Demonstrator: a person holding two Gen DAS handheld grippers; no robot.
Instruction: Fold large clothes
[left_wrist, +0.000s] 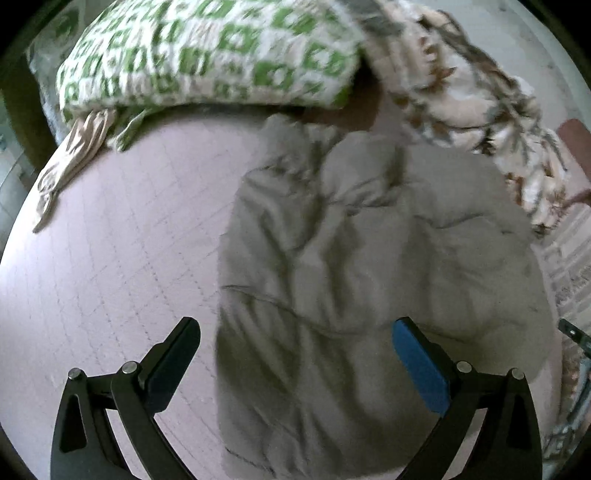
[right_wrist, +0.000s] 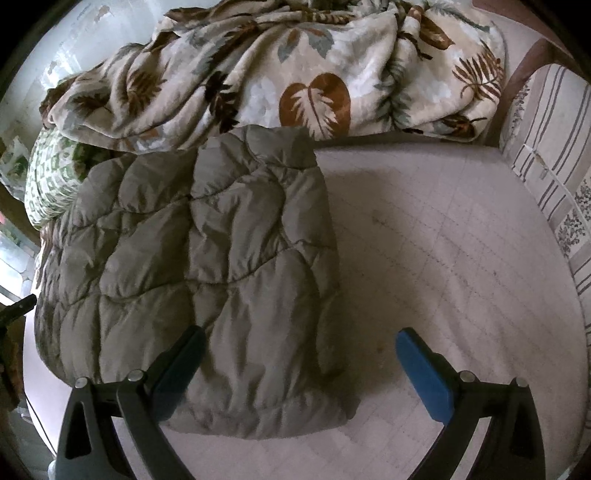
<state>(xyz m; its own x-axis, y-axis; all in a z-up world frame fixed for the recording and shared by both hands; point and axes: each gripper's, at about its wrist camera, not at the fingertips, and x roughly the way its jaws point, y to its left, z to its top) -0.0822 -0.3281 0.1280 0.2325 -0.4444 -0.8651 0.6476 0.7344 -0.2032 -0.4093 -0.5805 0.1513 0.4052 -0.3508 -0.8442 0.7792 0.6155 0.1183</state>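
Observation:
A grey-olive quilted puffy jacket (left_wrist: 369, 266) lies folded into a compact block on the pale pink bed sheet (left_wrist: 110, 258). In the right wrist view the same jacket (right_wrist: 207, 277) fills the left and centre, its near edge toward me. My left gripper (left_wrist: 295, 332) hovers open above the jacket's left edge, nothing between its fingers. My right gripper (right_wrist: 301, 347) is open too, over the jacket's near right corner, holding nothing. The far left part of the jacket is cut off in the right wrist view.
A green-and-white patterned pillow (left_wrist: 207, 55) lies at the bed's head, with a beige cloth (left_wrist: 70, 158) beside it. A leaf-print fleece blanket (right_wrist: 295, 74) is heaped behind the jacket. Striped bedding (right_wrist: 554, 155) borders the right side. Bare sheet (right_wrist: 461, 258) extends right of the jacket.

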